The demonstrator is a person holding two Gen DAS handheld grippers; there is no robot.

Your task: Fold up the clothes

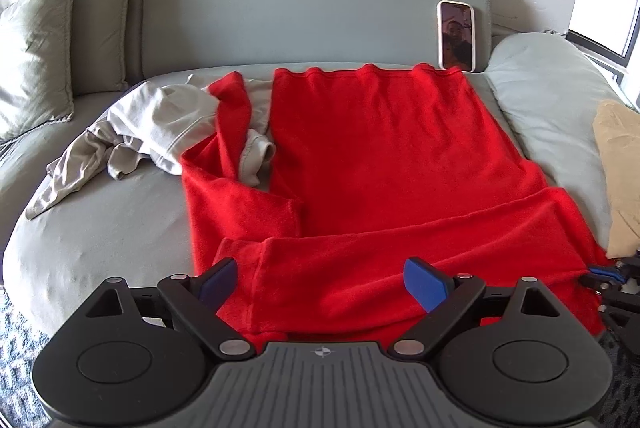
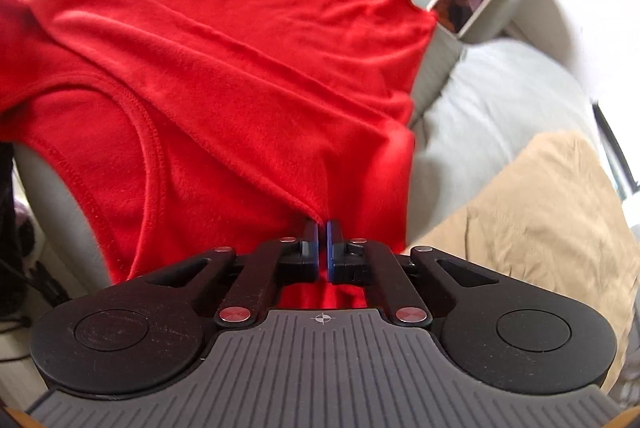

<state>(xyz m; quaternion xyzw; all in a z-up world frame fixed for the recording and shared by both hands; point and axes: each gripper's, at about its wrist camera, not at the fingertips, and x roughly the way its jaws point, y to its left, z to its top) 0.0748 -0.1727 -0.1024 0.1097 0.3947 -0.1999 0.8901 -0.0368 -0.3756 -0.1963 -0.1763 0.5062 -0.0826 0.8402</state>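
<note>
Fig. legend. Red garment (image 1: 380, 156), fleece-like knit, spread over the grey bed (image 1: 100, 228); body runs toward 12 o'clock, where the scalloped hem meets the headboard (image 1: 300, 8). One sleeve lies folded across the near part, from 3 toward 9 o'clock.

Left hand-held gripper (image 1: 322, 280): jaws spread wide, nothing between them, poised above the near red edge at 6 o'clock. Right hand-held gripper (image 2: 322, 228): jaws pressed together on a red fabric edge, i.e. pinching the sleeve or side hem; which of the two cannot be told.

Handling (judged): soft, light, limp; no stiffness, so it sags and drags when lifted. Fuzzy surface prob. clings to itself and to the sheet, so little slip. Best holds: stitched seams, e.g. the curved seam (image 2: 148, 132), and corners or hem ends, held w/ both grippers to keep a fold line straight.

Hidden or unclear: far sleeve at 10 o'clock is tangled w/ a beige garment (image 1: 152, 124); neckline not seen. Near edge is cut off by the gripper bodies. Right view blurred. Phone (image 1: 456, 36) leans on the headboard at 1 o'clock; tan pillow (image 2: 540, 208) at 3 o'clock.
</note>
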